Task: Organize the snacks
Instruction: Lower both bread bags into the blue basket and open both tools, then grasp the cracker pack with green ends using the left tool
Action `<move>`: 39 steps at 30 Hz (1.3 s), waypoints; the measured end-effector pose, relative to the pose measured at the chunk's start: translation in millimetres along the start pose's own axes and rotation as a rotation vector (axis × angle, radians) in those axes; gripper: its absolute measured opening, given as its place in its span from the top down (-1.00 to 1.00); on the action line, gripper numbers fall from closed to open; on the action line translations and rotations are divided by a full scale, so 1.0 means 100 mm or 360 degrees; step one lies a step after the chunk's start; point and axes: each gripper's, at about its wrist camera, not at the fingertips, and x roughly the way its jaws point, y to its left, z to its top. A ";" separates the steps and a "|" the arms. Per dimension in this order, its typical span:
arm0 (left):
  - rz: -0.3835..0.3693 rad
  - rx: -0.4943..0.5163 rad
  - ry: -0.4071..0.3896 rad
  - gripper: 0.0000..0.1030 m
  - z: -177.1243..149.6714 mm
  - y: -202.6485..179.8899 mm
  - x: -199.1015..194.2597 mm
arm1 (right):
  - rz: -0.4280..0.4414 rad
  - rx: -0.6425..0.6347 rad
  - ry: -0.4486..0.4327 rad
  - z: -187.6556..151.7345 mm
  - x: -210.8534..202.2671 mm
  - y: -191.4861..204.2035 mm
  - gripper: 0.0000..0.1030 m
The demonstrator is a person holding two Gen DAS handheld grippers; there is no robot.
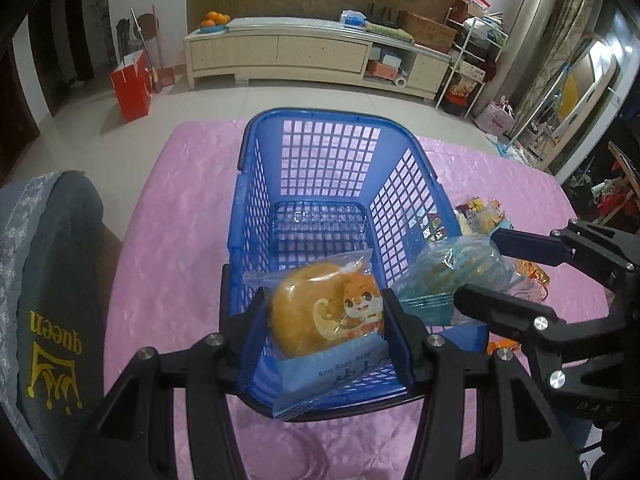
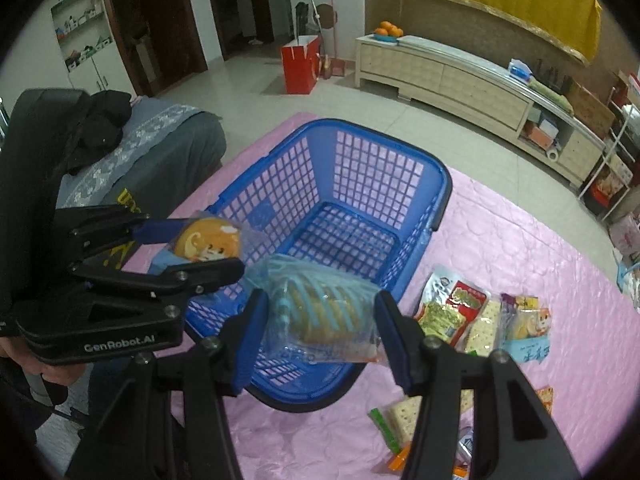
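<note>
Pink quilted cloth (image 2: 500, 248) is spread over the tabletop, and a blue plastic basket (image 1: 320, 160) with lattice walls is set on it toward the left edge, its floor bare. Behind the table, a long cream cabinet (image 1: 280, 54) is seen against the far wall, with a bowl of oranges (image 1: 215, 21) on its left end and a red paper bag (image 1: 130, 84) on the tiled floor nearby.

Both tongs are closed on packets over the near rim of the basket. A clear-wrapped round cake with a cartoon squirrel (image 1: 326, 312) is pinched between the blue pads of the left gripper (image 1: 326, 320) — it hangs just inside the near left corner of the basket. A second cake in a blue-striped wrapper (image 2: 320, 312) is clamped by the right gripper (image 2: 318, 332), above the near rim, just beside the first.

On the cloth to the right of the basket, a loose heap of snack packets (image 2: 480, 316) is laid — crackers, a green pouch and another squirrel cake among them. More cracker packets (image 2: 400, 420) are seen at the near edge.
</note>
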 end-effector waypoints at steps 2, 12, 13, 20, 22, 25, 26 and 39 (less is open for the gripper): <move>-0.0019 -0.0005 0.0005 -0.06 -0.02 0.01 0.00 | 0.0007 -0.0009 0.0008 0.00 0.01 0.02 -0.19; 0.0039 0.0014 -0.0046 -0.33 -0.10 -0.05 -0.24 | -0.0039 0.0081 0.0007 -0.07 -0.19 -0.09 -0.65; 0.0039 0.0018 -0.0058 -0.33 -0.12 -0.08 -0.29 | -0.0046 0.0097 0.0005 -0.08 -0.23 -0.11 -0.65; 0.0042 0.0101 -0.0142 -0.42 -0.20 -0.43 -0.58 | -0.0065 0.0210 -0.0043 -0.27 -0.60 -0.29 -0.65; 0.0044 0.0130 -0.0166 -0.44 -0.21 -0.56 -0.65 | -0.0096 0.0230 -0.0053 -0.34 -0.70 -0.34 -0.65; 0.0029 0.0176 -0.0195 -0.58 -0.22 -0.77 -0.72 | -0.0165 0.0281 -0.0061 -0.46 -0.84 -0.47 -0.65; 0.0022 0.0197 -0.0208 -0.59 -0.23 -0.85 -0.74 | -0.0169 0.0300 -0.0072 -0.51 -0.89 -0.52 -0.65; -0.0066 0.0361 -0.0154 -0.59 -0.25 -1.73 -0.44 | -0.0399 0.0514 -0.0167 -1.16 -1.28 -1.29 -0.65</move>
